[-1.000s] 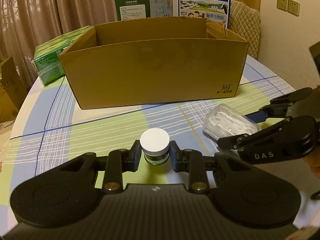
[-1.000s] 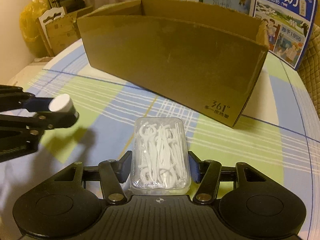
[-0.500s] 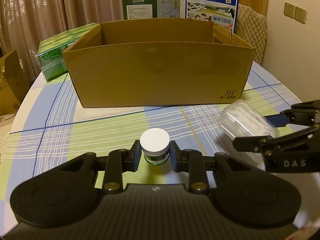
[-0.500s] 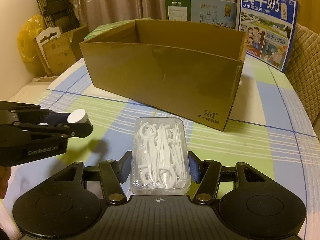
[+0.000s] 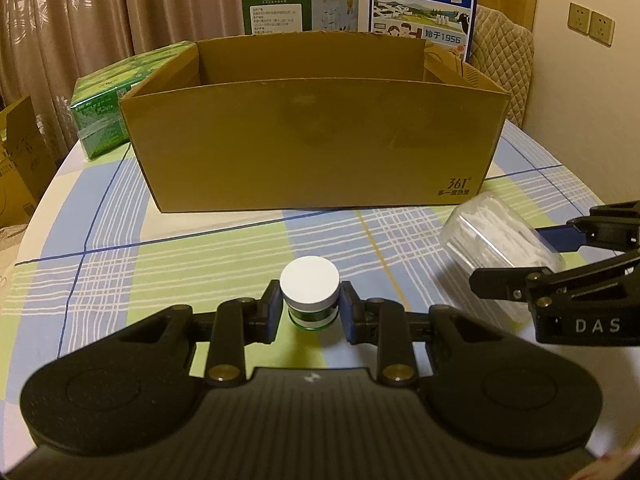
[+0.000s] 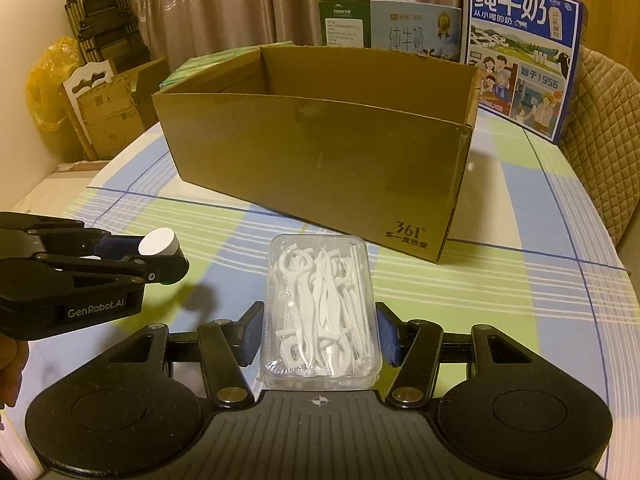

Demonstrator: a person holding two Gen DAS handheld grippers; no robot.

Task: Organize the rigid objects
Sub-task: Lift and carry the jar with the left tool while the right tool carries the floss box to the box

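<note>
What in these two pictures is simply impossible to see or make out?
- Floor of the cardboard box: in both views its front wall hides whatever lies inside.
- Small jar: in the left wrist view the white lid and the left claw cover its body; no label is readable.
- Floss pick case: in the right wrist view its near end is hidden behind the right claw body.
- Green carton: partly behind the box; its print is too small.

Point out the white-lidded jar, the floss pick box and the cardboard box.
white-lidded jar (image 5: 309,289): left wrist view, on its white lid.
floss pick box (image 6: 319,312): right wrist view, on its clear top.
cardboard box (image 5: 312,148): left wrist view, on its front wall.
</note>
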